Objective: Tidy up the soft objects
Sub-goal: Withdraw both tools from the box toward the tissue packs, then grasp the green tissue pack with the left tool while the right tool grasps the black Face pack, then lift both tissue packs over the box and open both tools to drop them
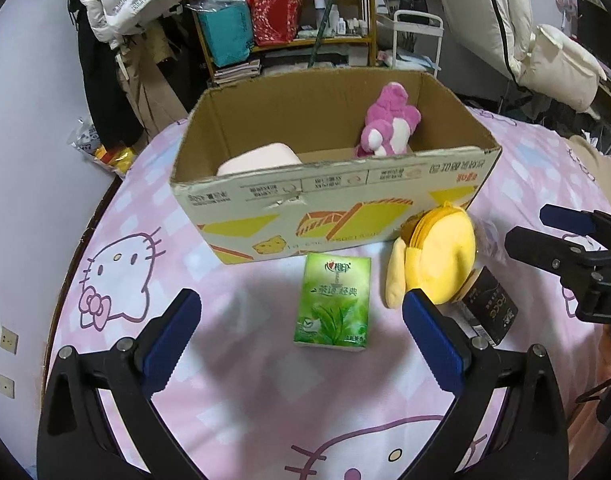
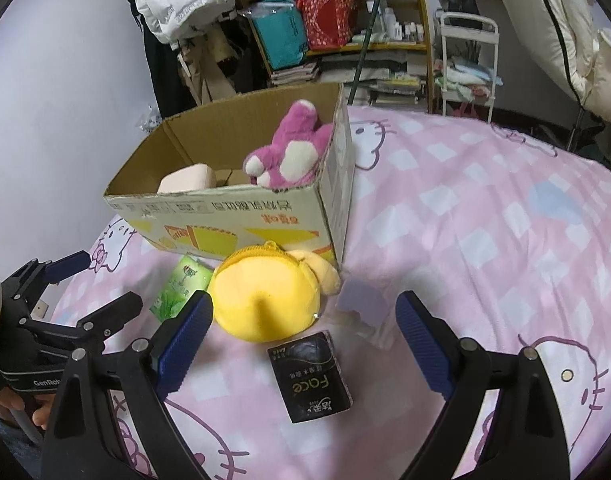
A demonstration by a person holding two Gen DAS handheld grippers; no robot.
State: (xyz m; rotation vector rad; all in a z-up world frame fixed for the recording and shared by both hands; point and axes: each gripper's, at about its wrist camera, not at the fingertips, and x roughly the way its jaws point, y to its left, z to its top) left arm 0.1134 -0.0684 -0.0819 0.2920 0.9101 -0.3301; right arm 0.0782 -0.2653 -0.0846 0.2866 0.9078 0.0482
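Pink plush (image 1: 387,120) and roll (image 1: 261,159) in box (image 1: 325,196); yellow plush (image 1: 437,256), tissue packs (image 1: 334,300) outside.

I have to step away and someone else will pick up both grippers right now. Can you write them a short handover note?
Left gripper: jaws open, empty, lined up on the green tissue pack lying on the pink cartoon-cat bedsheet.
Right gripper: jaws open, empty, facing the black tissue pack.
Done: the pink-and-white plush toy and a pale pink soft block are in the open cardboard box.
Left: the green pack, the black pack, the yellow round plush pouch by the box front, and a small clear-wrapped pale packet beside it.
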